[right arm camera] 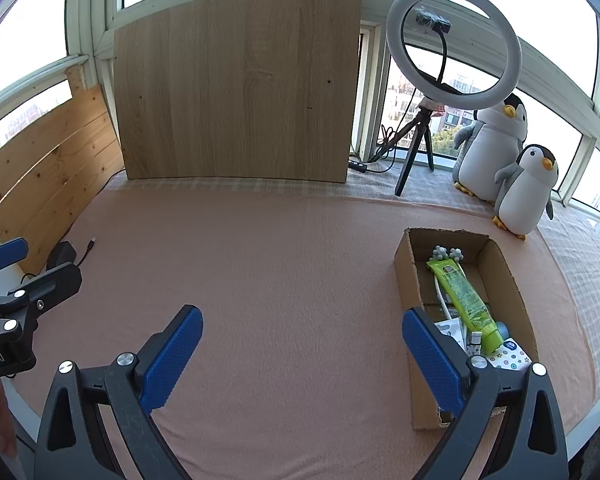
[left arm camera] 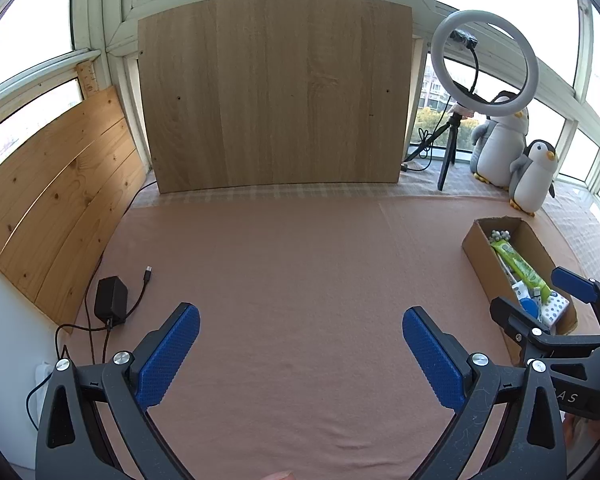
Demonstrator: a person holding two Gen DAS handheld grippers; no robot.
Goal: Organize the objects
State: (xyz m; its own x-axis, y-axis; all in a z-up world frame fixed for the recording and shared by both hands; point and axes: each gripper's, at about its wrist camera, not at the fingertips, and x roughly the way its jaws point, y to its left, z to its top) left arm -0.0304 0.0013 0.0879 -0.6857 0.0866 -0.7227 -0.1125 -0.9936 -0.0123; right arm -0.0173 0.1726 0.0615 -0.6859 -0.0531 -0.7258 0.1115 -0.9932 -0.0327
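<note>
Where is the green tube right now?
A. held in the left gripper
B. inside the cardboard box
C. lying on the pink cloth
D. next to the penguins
B: the green tube lies inside the box with other small things, and both the left gripper and the right gripper are open and hold nothing.

My right finger (right arm camera: 432,356) covers the near corner of the cardboard box (right arm camera: 406,268), and the small stuff under the green tube (right arm camera: 466,296) is too jumbled to tell.
</note>
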